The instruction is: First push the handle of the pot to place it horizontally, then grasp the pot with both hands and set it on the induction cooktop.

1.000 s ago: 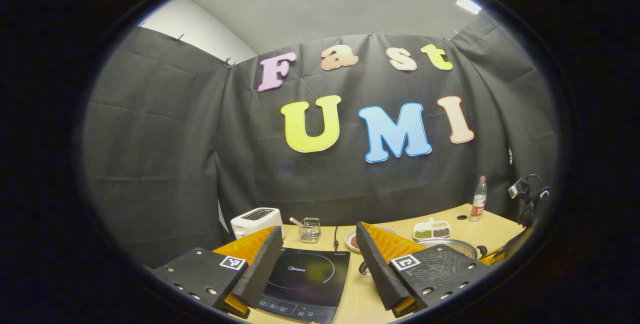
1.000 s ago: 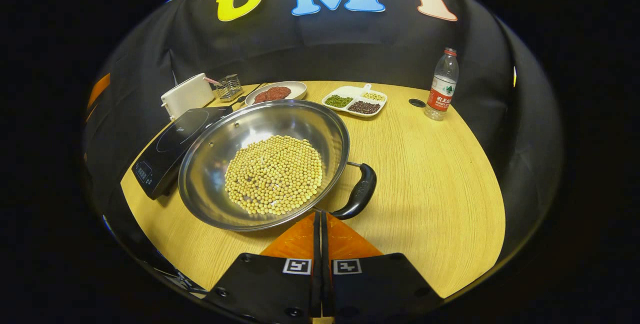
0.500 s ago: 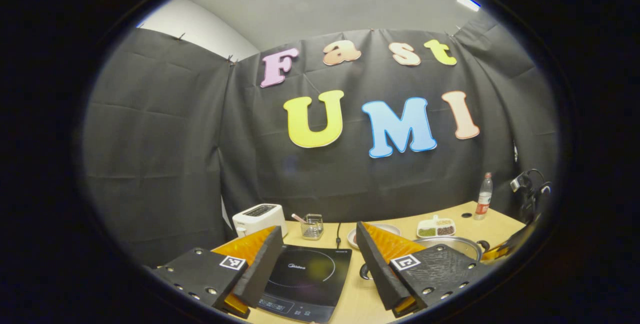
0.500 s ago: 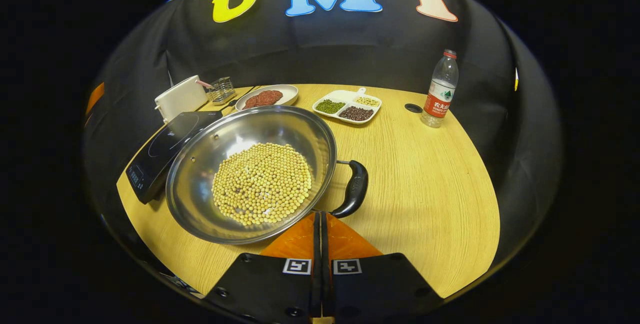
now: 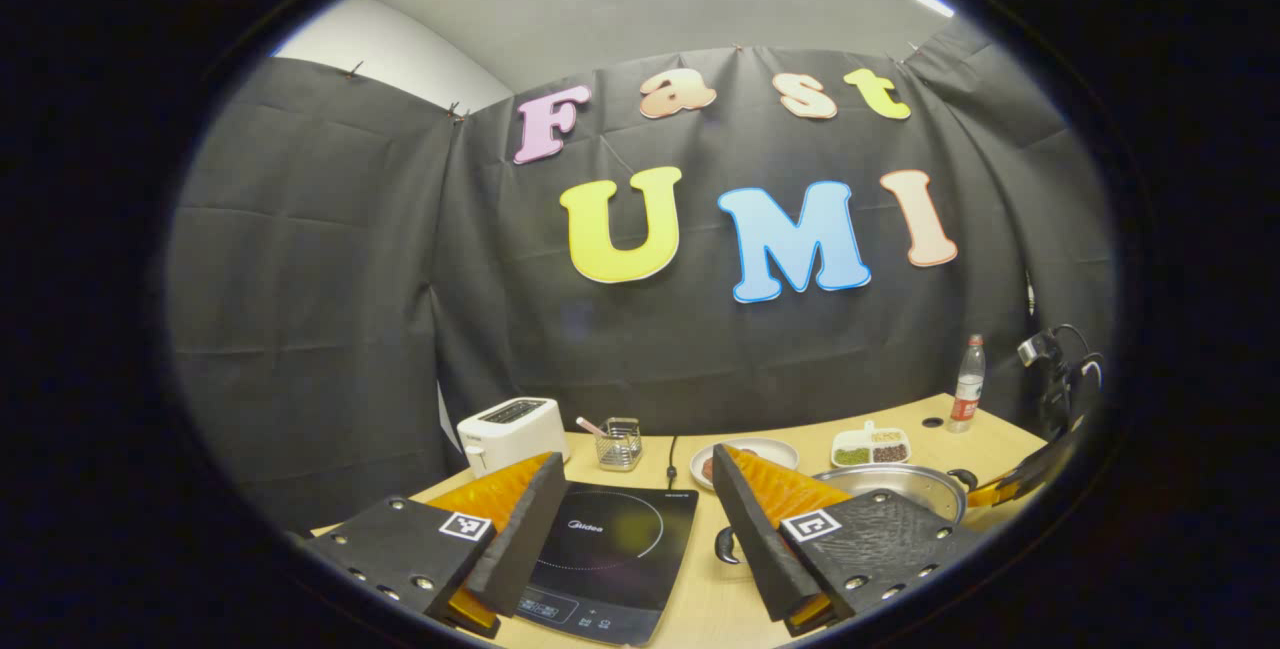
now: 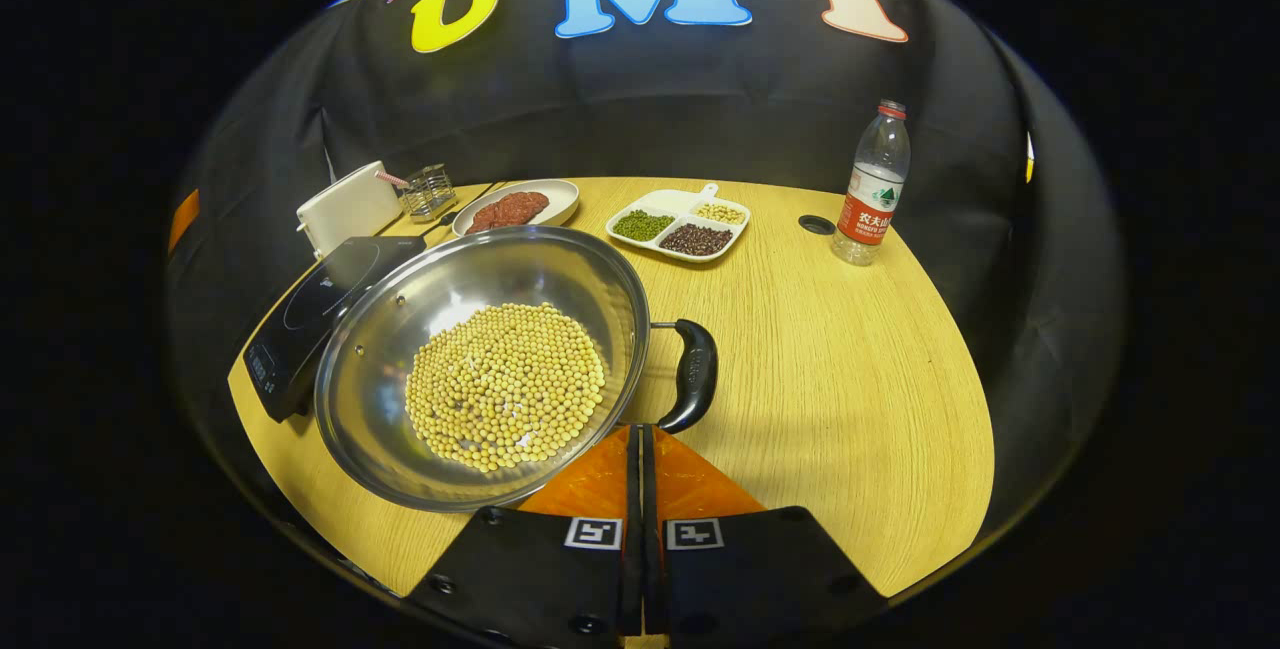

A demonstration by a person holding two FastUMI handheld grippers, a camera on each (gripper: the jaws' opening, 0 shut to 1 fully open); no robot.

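A steel pot point(image 6: 400, 349) holding yellow soybeans point(image 6: 505, 384) sits on the wooden table point(image 6: 850, 379), right of the black induction cooktop point(image 6: 305, 304). Its black side handle point(image 6: 692, 374) points to the right in the right gripper view. My right gripper point(image 6: 640, 429) is shut with nothing in it, and its tips sit against the handle's near end and the pot's rim. In the left gripper view my left gripper point(image 5: 638, 464) hangs open above the cooktop point(image 5: 610, 549). The pot point(image 5: 890, 482) lies to its right, its other black handle point(image 5: 725, 546) beside the right finger.
Along the back of the table stand a white toaster point(image 6: 345, 209), a wire utensil holder point(image 6: 430, 191), a plate of red meat point(image 6: 515, 209), a divided dish of beans point(image 6: 680, 229) and a water bottle point(image 6: 872, 184). Bare wood stretches to the pot's right.
The pot has turned on the table, its right handle swinging nearer my shut right gripper. The left gripper's view has tipped down, showing more of the table.
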